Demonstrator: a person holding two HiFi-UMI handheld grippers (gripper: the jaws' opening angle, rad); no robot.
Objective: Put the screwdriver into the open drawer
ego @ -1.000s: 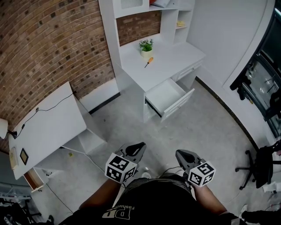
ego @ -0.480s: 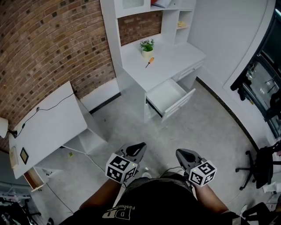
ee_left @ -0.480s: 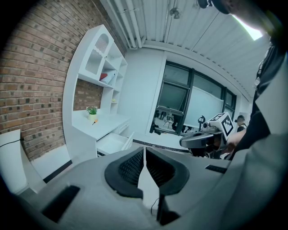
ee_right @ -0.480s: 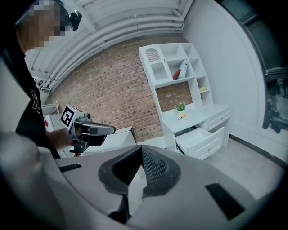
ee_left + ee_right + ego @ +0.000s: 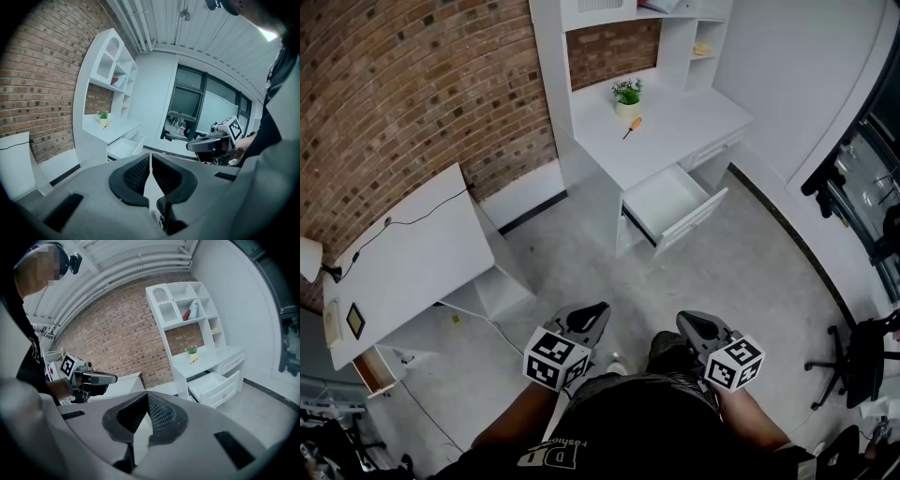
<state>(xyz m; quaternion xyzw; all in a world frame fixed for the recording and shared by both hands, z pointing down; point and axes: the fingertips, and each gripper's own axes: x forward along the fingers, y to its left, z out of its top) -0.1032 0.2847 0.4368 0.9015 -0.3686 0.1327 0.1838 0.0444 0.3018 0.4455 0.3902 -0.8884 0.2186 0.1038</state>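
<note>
Near: left gripper [image 5: 592, 317] and right gripper [image 5: 690, 324] are held low by the body, side by side, at the same spot in the head view as a second ago. Left jaws are clenched together with nothing between them. Right jaws are also clenched and empty.

Changed: part of the person's leg [image 5: 667, 349] now shows between the grippers. The whole room has slid right and up in the head view.

Mid left: low table [image 5: 403, 262], shifted with the view.

Far: drawer [image 5: 673, 208] is pulled out of the desk [image 5: 694, 127] front, open as before. The screwdriver [image 5: 632, 127] lies on the desk top just on the near side of the plant [image 5: 627, 94], well apart from the drawer. It hasn't moved on the desk.
</note>
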